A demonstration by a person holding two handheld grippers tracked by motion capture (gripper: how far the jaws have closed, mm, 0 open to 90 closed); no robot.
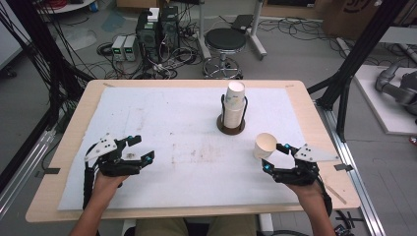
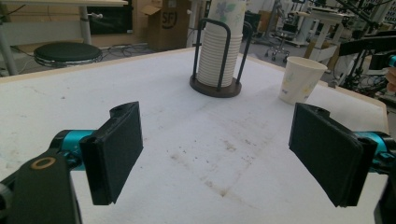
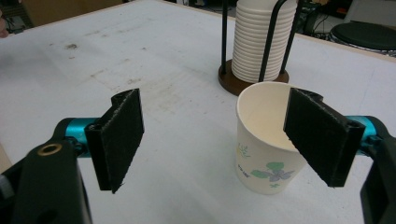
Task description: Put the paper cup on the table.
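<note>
One floral-printed paper cup [image 3: 264,144], upright

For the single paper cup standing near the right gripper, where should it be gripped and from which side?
Grip the paper cup across its upper wall, just under the rim, coming in level from the person's side with the right gripper. It stands upright and mouth up, apart from the cup stack. The open jaws look wide enough to straddle it; a light squeeze seems wise on the thin wall.

cup stack [image 2: 220,44]: top cut off by the left gripper view's upper edge.
paper cup [image 3: 264,140]: right rim hidden behind a jaw, before the cup stack.
cup print: blurred.
</note>
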